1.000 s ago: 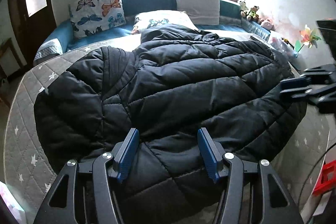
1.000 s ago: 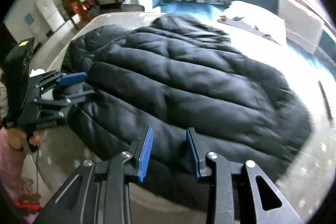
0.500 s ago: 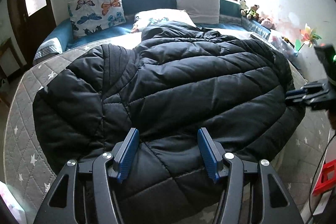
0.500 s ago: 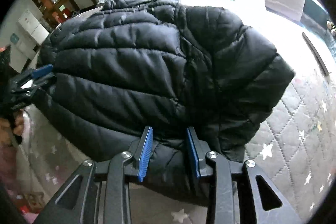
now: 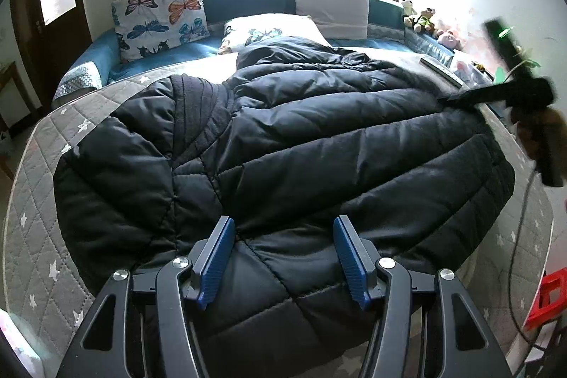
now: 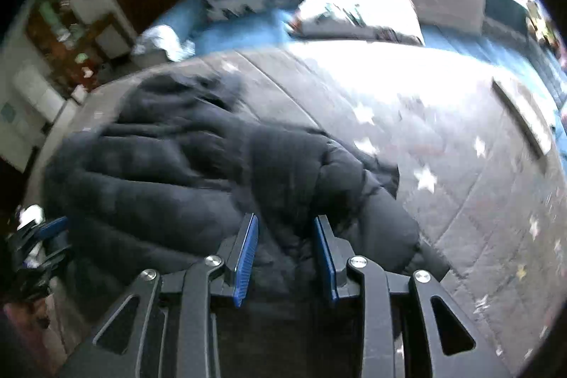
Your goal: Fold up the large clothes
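Note:
A large black puffer jacket (image 5: 283,147) lies spread over the grey star-quilted bed (image 5: 42,236). My left gripper (image 5: 283,250) hovers open over the jacket's near hem, with quilted fabric showing below its blue pads and nothing pinched. In the left wrist view my right gripper (image 5: 453,100) is a blurred dark shape at the jacket's far right edge, held by a hand. The right wrist view is motion-blurred: the right gripper (image 6: 285,236) stands open with a narrow gap above a bunched corner of the jacket (image 6: 177,172). The left gripper (image 6: 49,229) shows at that view's left edge.
A butterfly pillow (image 5: 161,15), a white pillow (image 5: 269,29) and a grey cushion (image 5: 329,9) line the head of the bed. Stuffed toys (image 5: 421,18) sit at the far right corner. A red crate (image 5: 547,300) stands on the floor to the right. Bare quilt (image 6: 460,165) lies right of the jacket.
My right gripper has swung from the jacket's near hem along its right edge toward the far corner, rolling as it went. The left gripper and the jacket have stayed put.

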Action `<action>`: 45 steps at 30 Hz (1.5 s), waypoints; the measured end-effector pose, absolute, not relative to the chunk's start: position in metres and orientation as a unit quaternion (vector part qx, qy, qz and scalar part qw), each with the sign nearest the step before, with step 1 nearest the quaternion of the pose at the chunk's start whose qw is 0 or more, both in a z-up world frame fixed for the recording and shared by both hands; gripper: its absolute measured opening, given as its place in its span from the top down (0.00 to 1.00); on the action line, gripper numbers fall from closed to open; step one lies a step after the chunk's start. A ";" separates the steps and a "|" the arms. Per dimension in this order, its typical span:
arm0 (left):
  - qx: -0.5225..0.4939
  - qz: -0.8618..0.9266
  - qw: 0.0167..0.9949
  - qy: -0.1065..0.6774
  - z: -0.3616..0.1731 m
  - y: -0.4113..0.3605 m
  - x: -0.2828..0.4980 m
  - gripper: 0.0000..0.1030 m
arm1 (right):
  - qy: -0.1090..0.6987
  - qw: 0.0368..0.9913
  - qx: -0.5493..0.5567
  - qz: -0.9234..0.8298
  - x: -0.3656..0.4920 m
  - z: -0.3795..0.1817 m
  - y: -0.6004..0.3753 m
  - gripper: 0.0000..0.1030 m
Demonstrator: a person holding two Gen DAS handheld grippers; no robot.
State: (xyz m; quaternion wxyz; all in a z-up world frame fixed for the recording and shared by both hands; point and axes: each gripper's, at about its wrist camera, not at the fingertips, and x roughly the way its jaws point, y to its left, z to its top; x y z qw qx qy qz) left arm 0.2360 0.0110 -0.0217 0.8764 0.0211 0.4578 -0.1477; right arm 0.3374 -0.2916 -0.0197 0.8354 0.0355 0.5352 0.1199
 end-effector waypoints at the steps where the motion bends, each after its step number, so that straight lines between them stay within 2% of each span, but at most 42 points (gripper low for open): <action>1: 0.018 -0.149 0.877 0.457 -0.022 0.011 0.236 0.40 | 0.546 0.827 0.052 0.121 0.340 -0.033 -0.295 0.65; 5: 0.022 -0.151 0.875 0.459 -0.024 0.013 0.237 0.40 | 0.546 0.830 0.024 0.112 0.335 -0.021 -0.286 0.65; 11: 0.022 -0.150 0.875 0.459 -0.023 0.012 0.237 0.40 | 0.501 0.854 -0.006 0.137 0.317 0.014 -0.265 0.63; 18: 0.019 -0.148 0.877 0.456 -0.022 0.011 0.237 0.40 | 0.533 0.835 -0.040 0.129 0.322 -0.029 -0.245 0.63; 30: 0.042 -0.140 0.886 0.440 -0.010 0.010 0.221 0.40 | 0.515 0.848 -0.030 0.120 0.313 0.002 -0.243 0.63; 37: 0.054 -0.132 0.893 0.427 0.003 0.012 0.207 0.40 | 0.484 0.855 -0.039 0.180 0.288 0.031 -0.216 0.62; 45: 0.011 -0.095 0.912 0.399 0.039 0.062 0.221 0.40 | 0.468 0.853 -0.058 0.226 0.305 0.036 -0.161 0.59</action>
